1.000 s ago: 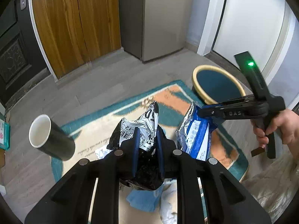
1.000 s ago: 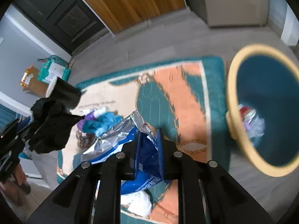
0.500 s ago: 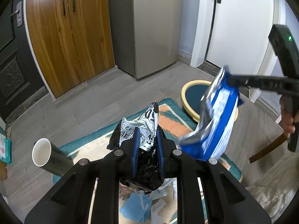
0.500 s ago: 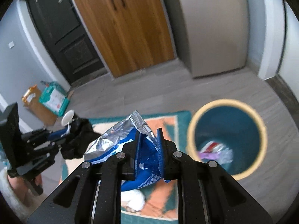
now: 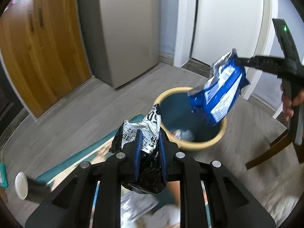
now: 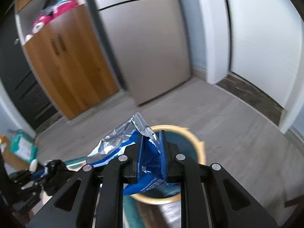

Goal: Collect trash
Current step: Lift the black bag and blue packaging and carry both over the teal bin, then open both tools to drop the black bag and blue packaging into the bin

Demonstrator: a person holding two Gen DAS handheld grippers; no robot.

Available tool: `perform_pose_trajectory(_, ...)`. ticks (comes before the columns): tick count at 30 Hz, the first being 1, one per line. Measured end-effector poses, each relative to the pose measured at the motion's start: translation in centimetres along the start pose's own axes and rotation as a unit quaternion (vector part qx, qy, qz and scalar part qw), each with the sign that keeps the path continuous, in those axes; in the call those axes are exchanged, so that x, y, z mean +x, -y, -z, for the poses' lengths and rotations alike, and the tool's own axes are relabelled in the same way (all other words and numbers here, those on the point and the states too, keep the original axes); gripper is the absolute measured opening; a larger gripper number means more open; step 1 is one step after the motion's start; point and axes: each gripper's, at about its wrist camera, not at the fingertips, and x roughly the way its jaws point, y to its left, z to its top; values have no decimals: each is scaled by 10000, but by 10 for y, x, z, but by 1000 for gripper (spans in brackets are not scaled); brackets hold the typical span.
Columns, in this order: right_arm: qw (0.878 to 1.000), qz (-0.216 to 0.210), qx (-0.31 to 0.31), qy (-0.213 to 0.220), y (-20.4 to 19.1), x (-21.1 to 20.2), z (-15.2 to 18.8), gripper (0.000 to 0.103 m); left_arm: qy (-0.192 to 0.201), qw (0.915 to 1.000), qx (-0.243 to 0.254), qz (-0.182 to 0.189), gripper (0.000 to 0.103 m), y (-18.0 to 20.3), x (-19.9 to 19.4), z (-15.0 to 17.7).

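My left gripper (image 5: 149,134) is shut on a crumpled black and white wrapper (image 5: 145,131), held above the rug near the bin's left rim. My right gripper (image 6: 151,138) is shut on a blue and silver snack bag (image 6: 150,157). In the left wrist view that bag (image 5: 218,96) hangs over the round bin (image 5: 201,143), which has a yellow rim and teal inside with some trash at the bottom. The bin also shows in the right wrist view (image 6: 199,150), under the bag. The left gripper with its wrapper shows there at the lower left (image 6: 51,168).
A dark paper cup (image 5: 28,188) lies on the teal patterned rug (image 5: 83,154) at the lower left. More white and blue litter (image 5: 140,205) lies on the rug under my left gripper. A wooden chair leg (image 5: 269,152) stands right of the bin. Fridge (image 5: 125,30) and wooden cabinet behind.
Both grippers have risen and swung toward the bin. The right gripper carried the blue bag from over the rug to above the bin's opening. The left keeps its wrapper.
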Motion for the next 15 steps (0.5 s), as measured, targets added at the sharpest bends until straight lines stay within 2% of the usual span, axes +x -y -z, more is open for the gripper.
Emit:
perform_pose_trajectory(6,9980,511,305,-189,44,35,13,17,-150,9979,516,358,17,54,54,-30)
perform_pose_trajectory(11,9948,831,486,-342,59,60,22,18,-320,9973,389,537,17,75,99,-43)
perform_pose_trajectory(15,9936,923,529,-378,60,72,25,18,-523,9970,334,463,17,86,132,-50)
